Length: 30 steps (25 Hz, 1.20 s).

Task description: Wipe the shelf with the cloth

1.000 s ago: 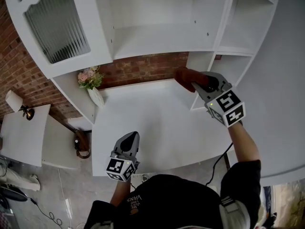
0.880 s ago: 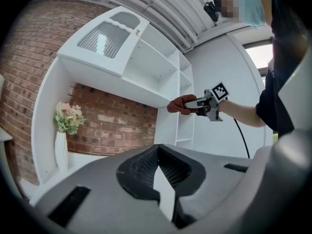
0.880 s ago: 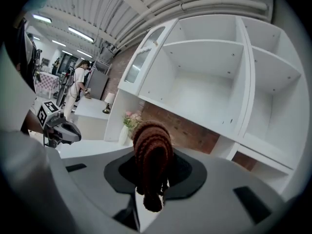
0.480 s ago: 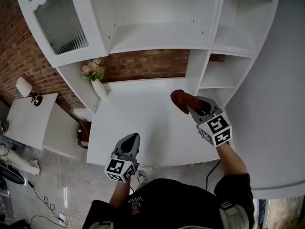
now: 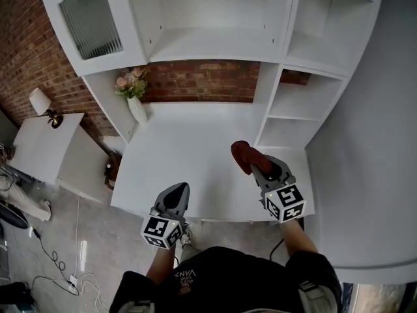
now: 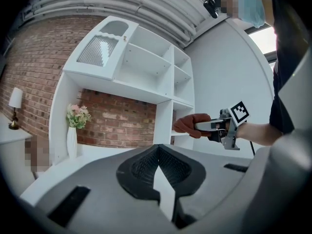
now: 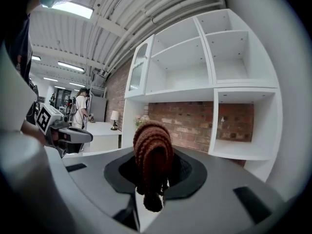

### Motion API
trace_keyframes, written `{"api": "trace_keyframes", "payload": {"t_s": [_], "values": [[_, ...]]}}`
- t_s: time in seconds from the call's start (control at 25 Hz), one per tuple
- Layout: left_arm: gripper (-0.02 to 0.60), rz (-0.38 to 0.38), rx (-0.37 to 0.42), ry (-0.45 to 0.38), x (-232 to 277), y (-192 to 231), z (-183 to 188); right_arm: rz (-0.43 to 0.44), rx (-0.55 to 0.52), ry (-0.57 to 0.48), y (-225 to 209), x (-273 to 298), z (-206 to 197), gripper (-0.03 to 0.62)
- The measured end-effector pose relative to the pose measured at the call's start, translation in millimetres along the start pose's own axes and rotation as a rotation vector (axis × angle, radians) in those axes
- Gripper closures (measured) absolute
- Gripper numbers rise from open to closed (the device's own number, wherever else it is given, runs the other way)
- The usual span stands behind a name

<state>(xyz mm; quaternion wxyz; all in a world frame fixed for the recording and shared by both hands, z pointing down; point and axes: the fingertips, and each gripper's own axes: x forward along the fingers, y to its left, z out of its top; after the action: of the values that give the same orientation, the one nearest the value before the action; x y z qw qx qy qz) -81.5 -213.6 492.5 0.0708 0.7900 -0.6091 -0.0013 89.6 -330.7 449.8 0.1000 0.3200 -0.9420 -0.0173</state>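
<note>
Right tongs pinch brown knitted cloth, bunched over white worktop, likely poised to wipe. Left tongs pressed together, empty, held aside near front edge.

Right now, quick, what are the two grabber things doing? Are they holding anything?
Left gripper: closed, holding nothing.
Right gripper: closed on the brown cloth.
</note>
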Motion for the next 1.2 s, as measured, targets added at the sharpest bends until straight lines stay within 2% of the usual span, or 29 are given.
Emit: {"api": "trace_keyframes", "payload": {"t_s": [0.6,0.88,1.2], "values": [[0.574,0.012,-0.024,0.044,-4,-71,-39,-0.023,0.26,0.057,23,-61,-98,0.5],[0.574,0.025,-0.024,0.071,-15,-80,-53,-0.021,0.3,0.097,28,-76,-126,0.502],[0.574,0.032,-0.016,0.061,-25,-79,-52,-0.029,0.304,0.104,31,-81,-131,0.502]]}}
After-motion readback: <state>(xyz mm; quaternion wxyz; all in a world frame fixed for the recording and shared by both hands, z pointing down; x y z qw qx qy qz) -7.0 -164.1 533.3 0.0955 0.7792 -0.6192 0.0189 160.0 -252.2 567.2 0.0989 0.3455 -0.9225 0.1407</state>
